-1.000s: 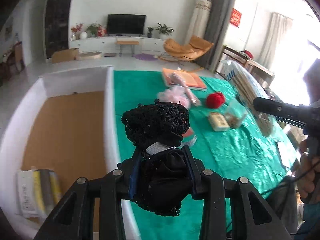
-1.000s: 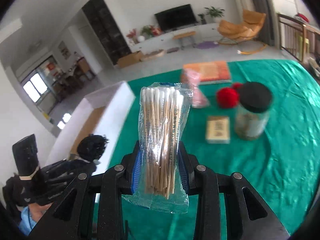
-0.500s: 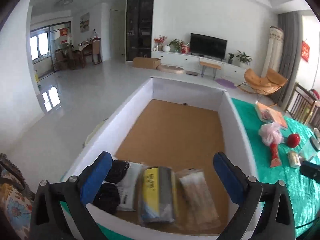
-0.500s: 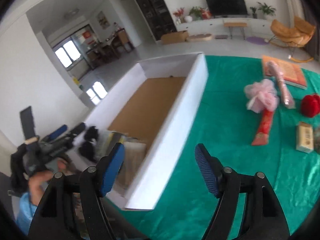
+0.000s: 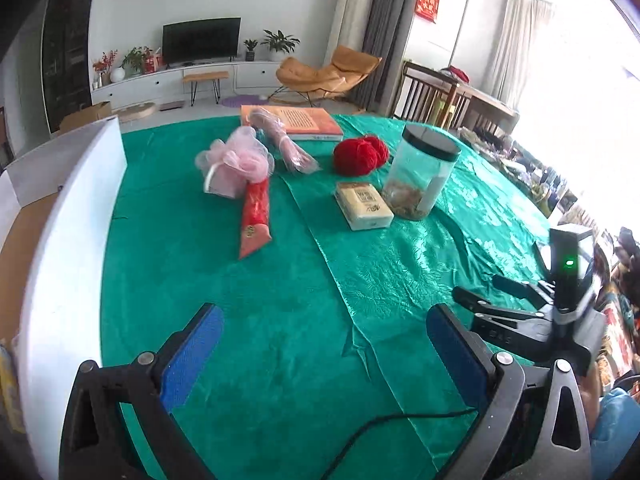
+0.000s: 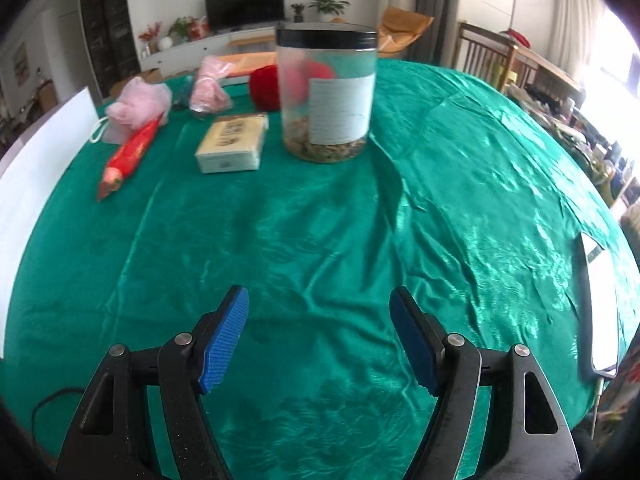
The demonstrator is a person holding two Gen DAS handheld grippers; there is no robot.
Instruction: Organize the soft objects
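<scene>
Both the left gripper (image 5: 320, 344) and right gripper (image 6: 318, 336) hover with jaws wide apart, holding nothing; the pink mesh pouf (image 5: 234, 158) lies well beyond them on the bench (image 5: 280, 300).

pink pouf (image 5: 236, 160) & red yarn (image 5: 359, 155) on green cloth (image 5: 280, 320)

Home living room: television (image 5: 201, 41), lounge chair (image 5: 328, 74).

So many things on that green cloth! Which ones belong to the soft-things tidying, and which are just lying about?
Likely part of the job:
pink mesh puff
red yarn ball
pink wrapped bundle
white box
left claw and right claw, both open and empty

Probably just lying about:
black-lidded jar
small carton
orange book
</scene>
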